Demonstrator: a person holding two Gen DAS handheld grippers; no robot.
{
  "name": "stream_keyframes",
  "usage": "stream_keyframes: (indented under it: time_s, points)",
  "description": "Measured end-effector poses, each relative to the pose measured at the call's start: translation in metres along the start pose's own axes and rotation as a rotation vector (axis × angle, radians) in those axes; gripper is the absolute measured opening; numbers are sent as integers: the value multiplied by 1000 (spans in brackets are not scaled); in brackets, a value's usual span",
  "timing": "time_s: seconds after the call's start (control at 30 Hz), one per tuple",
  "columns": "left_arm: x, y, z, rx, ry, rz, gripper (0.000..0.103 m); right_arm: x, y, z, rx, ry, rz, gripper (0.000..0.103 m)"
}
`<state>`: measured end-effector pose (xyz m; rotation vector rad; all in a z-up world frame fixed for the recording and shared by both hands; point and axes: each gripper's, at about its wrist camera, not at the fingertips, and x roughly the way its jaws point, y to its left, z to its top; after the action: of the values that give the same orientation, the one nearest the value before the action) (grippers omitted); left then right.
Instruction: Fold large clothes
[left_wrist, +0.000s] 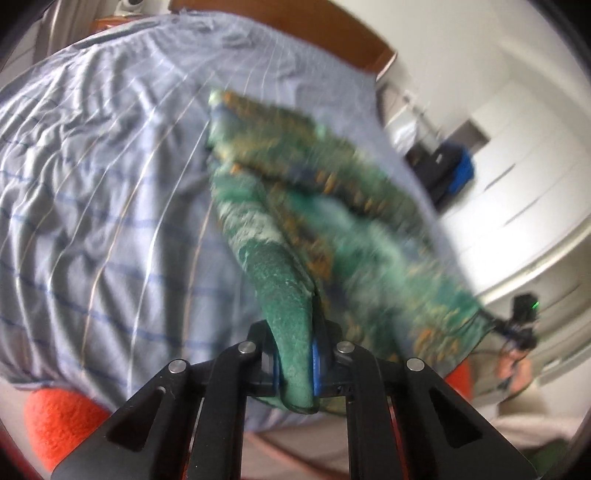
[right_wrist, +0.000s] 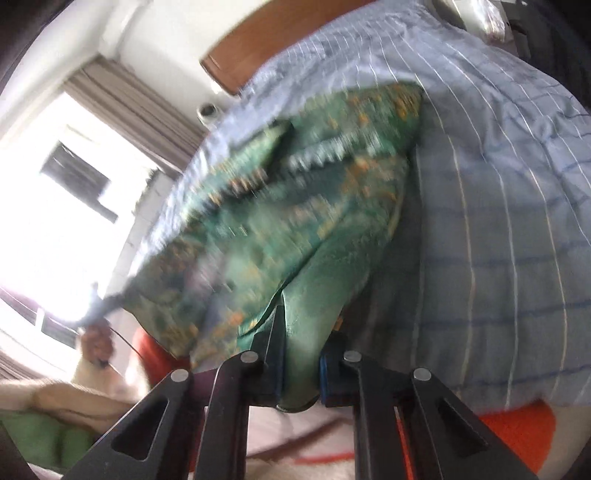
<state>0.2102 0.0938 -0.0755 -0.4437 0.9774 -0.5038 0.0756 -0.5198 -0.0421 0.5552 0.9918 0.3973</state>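
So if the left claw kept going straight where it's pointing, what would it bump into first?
Mostly the green patterned cloth that the left claw already pinches; it stretches right ahead. Past that, probably the striped blue bedcover underneath, though the blur makes the gap between them hard to judge.

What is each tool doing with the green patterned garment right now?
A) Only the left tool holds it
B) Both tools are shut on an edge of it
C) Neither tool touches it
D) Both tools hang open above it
B: the left tool pinches a fold of the green patterned garment between its blue pads, and the right tool clamps another edge of it over the striped bedsheet.
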Motion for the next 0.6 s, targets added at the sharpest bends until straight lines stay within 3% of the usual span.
stream_keyframes:
  time_s: [0.13,0.3,0.47,0.6]
  points:
    - [2,-13,46,-6,-71,-42,10,-5,6,35,28,-98,65,13]
    - [17,-32,121,10,-145,-34,9,-2,8,101,45,-213,76,12]
    - [71,-33,205,-39,-177,36,9,18,-10,176,111,-292,65,11]
    - [125,-18,245,-84,-157,129,9,60,-39,237,178,-302,4,11]
